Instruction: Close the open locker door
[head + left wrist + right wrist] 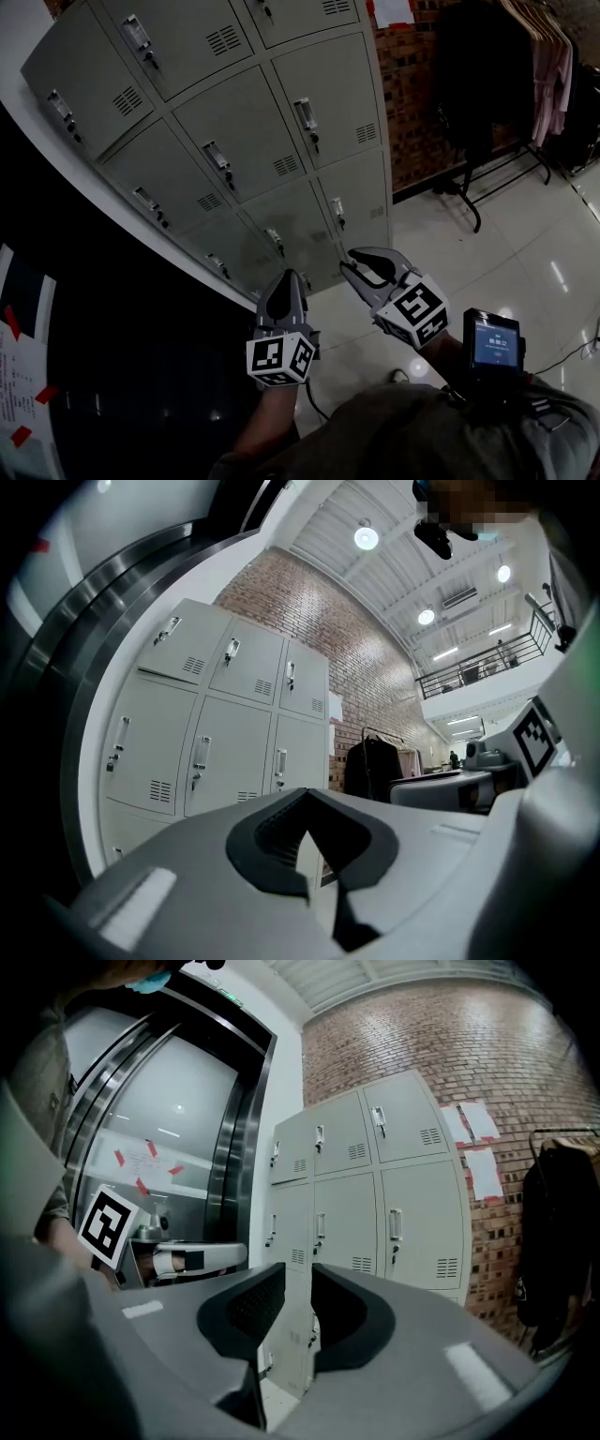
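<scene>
A bank of grey lockers (253, 141) stands against the brick wall, also seen in the left gripper view (225, 733) and the right gripper view (375, 1194). Every door I can see lies flush with its frame, each with a handle and a vent. My left gripper (281, 279) points at the lowest row with its jaws together and nothing in them (307, 803). My right gripper (352, 264) hovers just to its right, short of the lockers. Its jaws stand a little apart with nothing between them (298, 1283).
A clothes rack (487, 75) with dark and pink garments stands right of the lockers on the glossy white floor (487, 262). Dark glass doors (112, 356) run along the left. A small screen device (490, 342) sits on the right forearm. Papers (473, 1138) hang on the brick wall.
</scene>
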